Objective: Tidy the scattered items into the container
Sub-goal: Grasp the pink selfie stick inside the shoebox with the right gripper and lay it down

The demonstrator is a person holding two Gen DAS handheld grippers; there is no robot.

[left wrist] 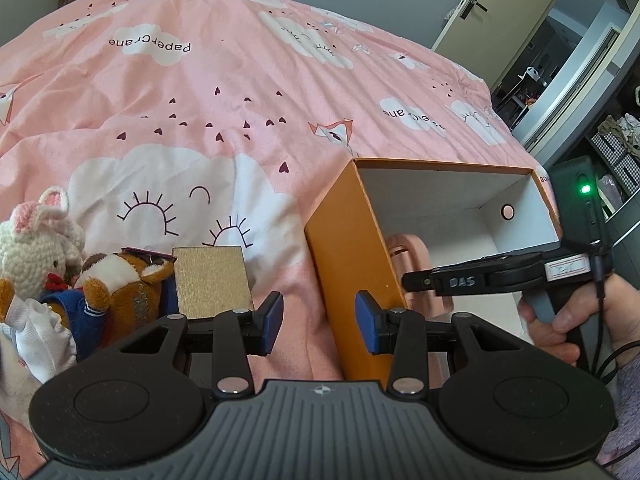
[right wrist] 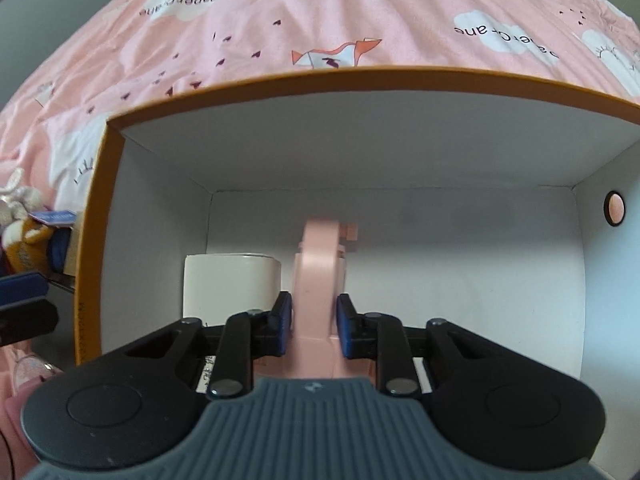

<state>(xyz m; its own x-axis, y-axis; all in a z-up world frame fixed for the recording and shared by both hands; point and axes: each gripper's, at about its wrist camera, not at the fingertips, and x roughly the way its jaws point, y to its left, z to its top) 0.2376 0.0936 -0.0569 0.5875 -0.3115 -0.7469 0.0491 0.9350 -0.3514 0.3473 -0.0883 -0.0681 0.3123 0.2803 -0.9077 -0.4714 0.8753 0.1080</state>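
An orange box (left wrist: 352,248) with a white inside stands on the pink bed; it also fills the right wrist view (right wrist: 96,216). My right gripper (right wrist: 314,326) is inside the box, its blue pads around a pink plastic object (right wrist: 320,276). The pads sit close on both sides, with a narrow gap on the right. A white roll (right wrist: 230,284) stands in the box to its left. My left gripper (left wrist: 319,322) is open and empty, just left of the box's front corner. A gold card (left wrist: 212,282), a brown plush (left wrist: 120,284) and a white knitted bunny (left wrist: 36,236) lie at the left.
The pink patterned duvet (left wrist: 240,100) covers the whole bed. A door and a doorway (left wrist: 560,52) stand at the far right, with shelves (left wrist: 616,148) beside them. My right hand and its gripper body (left wrist: 520,276) reach over the box.
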